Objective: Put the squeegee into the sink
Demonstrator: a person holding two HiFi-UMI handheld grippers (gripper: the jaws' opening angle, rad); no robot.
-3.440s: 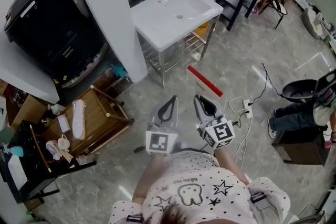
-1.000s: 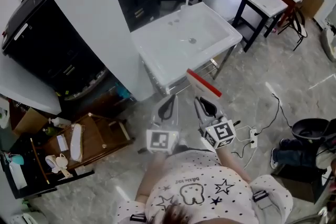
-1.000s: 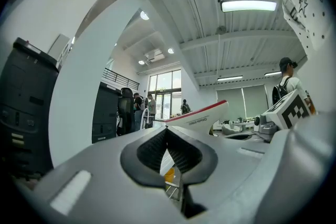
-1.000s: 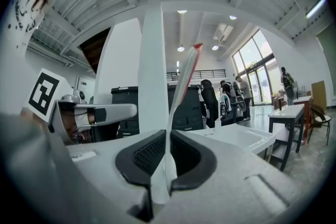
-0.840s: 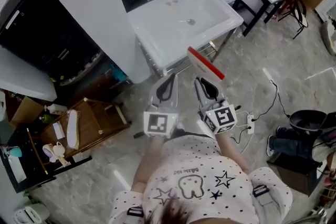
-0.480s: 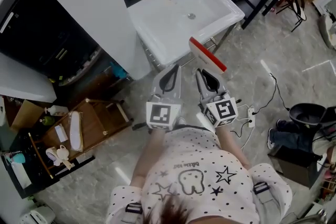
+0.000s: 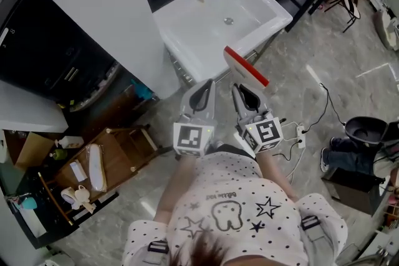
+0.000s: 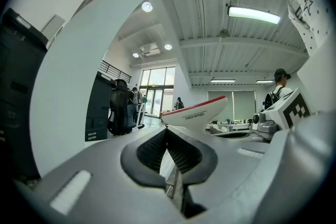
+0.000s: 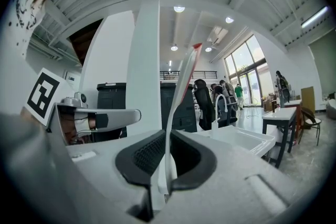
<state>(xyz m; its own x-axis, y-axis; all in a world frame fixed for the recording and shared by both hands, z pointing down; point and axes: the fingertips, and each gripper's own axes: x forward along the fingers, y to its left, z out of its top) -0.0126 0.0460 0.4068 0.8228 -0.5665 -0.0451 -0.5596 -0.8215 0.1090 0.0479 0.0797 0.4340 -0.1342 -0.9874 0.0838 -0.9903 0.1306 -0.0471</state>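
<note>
Carry stage, judged about halfway. My right gripper [image 7: 242, 89] has its fingers pinching the white lower part of the squeegee [image 7: 245, 66]. The squeegee stands red edge uppermost, above the floor and just short of the near rim of the sink [image 7: 187, 28]. My left gripper [image 7: 203, 87], just to the left, has its fingers pressed together on nothing. Left to do: reach over the basin, lower, release. Count: one squeegee, one sink in front of me, two grippers

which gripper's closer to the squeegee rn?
Right. The right gripper is clamped on the squeegee, whose red-edged end points toward the sink. The left gripper is alongside to its left, jaws together, empty, not touching it.
</note>
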